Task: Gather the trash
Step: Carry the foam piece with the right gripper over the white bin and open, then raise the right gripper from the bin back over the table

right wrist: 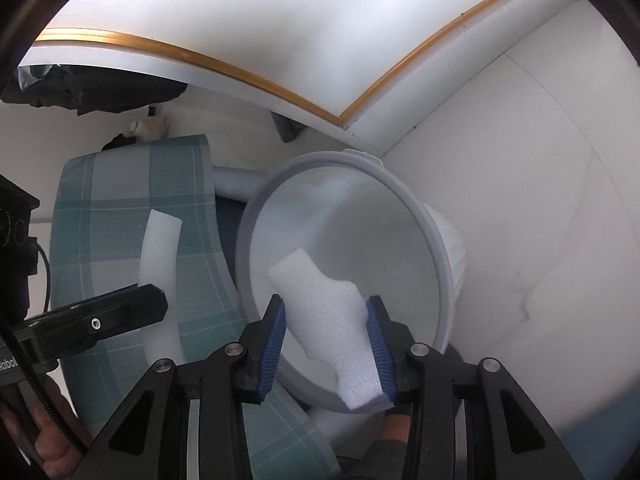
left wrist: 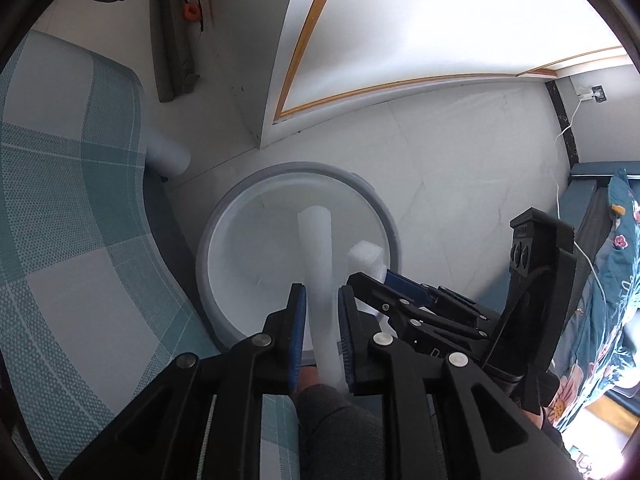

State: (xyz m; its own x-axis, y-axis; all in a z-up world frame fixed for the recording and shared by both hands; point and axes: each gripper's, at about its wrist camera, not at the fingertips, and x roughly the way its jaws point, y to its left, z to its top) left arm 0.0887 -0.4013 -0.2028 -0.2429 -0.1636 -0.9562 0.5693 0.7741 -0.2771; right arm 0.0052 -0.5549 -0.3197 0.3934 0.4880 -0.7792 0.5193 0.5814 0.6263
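A round grey-white trash bin (left wrist: 224,224) stands on the pale floor beside the checked couch; it also shows in the right wrist view (right wrist: 424,216). My left gripper (left wrist: 322,300) is shut on a long white foam strip (left wrist: 316,240) and holds it over the bin's opening. My right gripper (right wrist: 326,308) is shut on a chunky white foam block (right wrist: 320,300), also above the bin's opening. In the left wrist view the right gripper (left wrist: 368,284) shows with its foam block (left wrist: 366,258) just right of the strip. In the right wrist view the strip (right wrist: 160,248) hangs over the couch at left.
A teal and white checked couch seat (left wrist: 72,200) lies left of the bin. A white cabinet with gold trim (left wrist: 400,40) stands behind it. A white tube (left wrist: 168,156) lies by the couch. A floral blanket (left wrist: 612,280) is at the right.
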